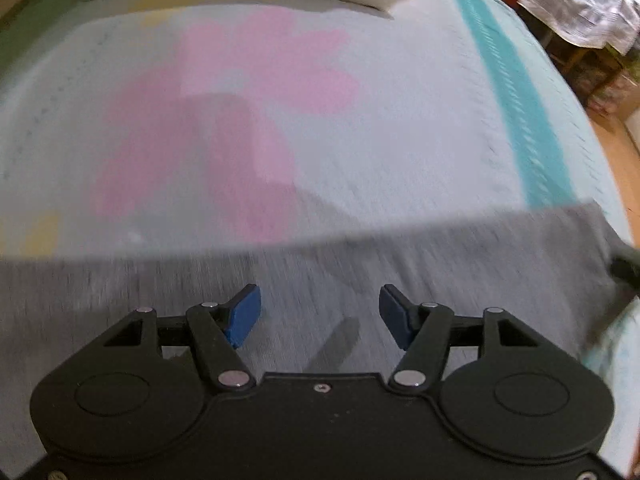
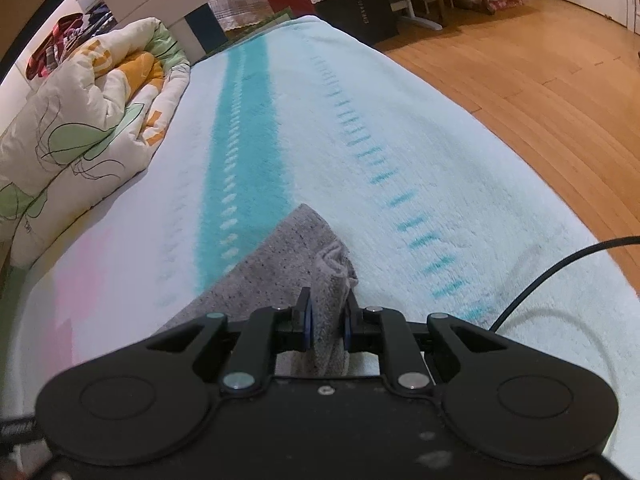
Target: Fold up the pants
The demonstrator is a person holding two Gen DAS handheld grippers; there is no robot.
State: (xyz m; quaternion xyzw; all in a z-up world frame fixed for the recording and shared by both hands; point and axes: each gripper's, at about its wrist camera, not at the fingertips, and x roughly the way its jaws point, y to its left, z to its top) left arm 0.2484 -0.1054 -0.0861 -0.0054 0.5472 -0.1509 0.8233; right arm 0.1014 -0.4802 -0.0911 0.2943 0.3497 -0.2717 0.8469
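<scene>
The grey pants (image 1: pixel 360 264) lie across the near part of the bed, reaching from the left edge of the left wrist view to its right. My left gripper (image 1: pixel 320 314) hovers over them, open, with nothing between its blue pads. In the right wrist view a bunched corner of the grey pants (image 2: pixel 296 256) is pinched between the blue pads of my right gripper (image 2: pixel 326 322), which is shut on it. That corner is lifted slightly off the bed, and the cloth runs down to the left.
The bed is covered by a pale blanket (image 2: pixel 360 128) with a teal stripe (image 2: pixel 244 140) and pink patches (image 1: pixel 224 112). A rolled quilt (image 2: pixel 88 112) lies along the far side. The bed's right edge drops to a wooden floor (image 2: pixel 540 80). A black cable (image 2: pixel 560 264) crosses the blanket.
</scene>
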